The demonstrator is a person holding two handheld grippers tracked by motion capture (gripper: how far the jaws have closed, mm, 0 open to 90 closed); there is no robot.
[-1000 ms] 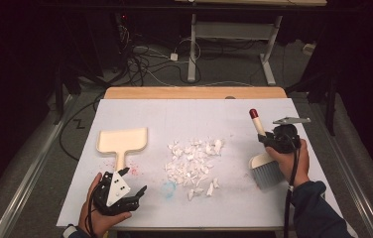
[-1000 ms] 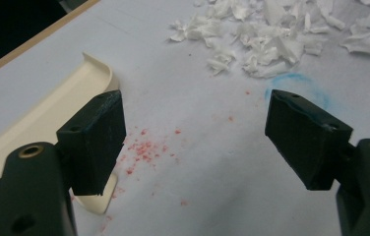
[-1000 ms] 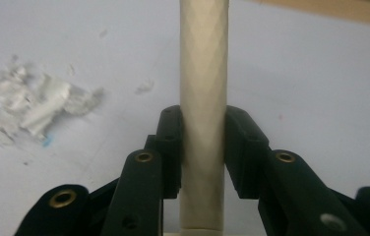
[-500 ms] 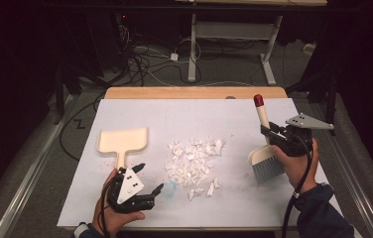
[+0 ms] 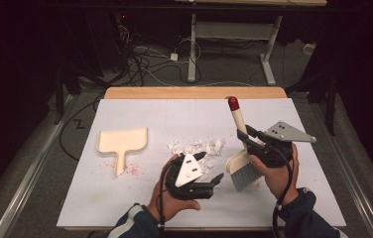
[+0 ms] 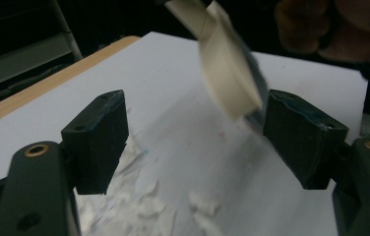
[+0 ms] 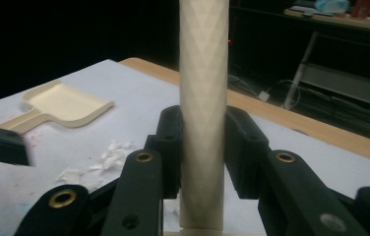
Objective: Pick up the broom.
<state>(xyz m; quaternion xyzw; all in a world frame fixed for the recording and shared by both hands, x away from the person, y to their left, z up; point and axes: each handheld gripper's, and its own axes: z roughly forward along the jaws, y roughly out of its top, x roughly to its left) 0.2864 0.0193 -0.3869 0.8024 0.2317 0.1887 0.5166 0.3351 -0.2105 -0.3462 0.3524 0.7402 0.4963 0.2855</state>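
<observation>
The brush (image 5: 240,158) is pinched by its handle in the right gripper (image 5: 250,140), with the red-tipped handle slanting up and away and the bristles hanging just right of the paper scraps (image 5: 197,148). The left gripper (image 5: 209,171), whose spread jaws have just been closing a little with nothing between them, is held at the near edge of the scraps, pointing toward the brush. The dustpan (image 5: 122,141) lies flat well to the left of the scraps, handle toward the person, so the left gripper is judged the nearer one to fetch it.

I see a dark room past the white-covered worktop (image 5: 125,198) with its wooden far edge. Tangled cables (image 5: 150,59) lie on the grey floor (image 5: 35,163) before a white-legged table frame (image 5: 234,44).
</observation>
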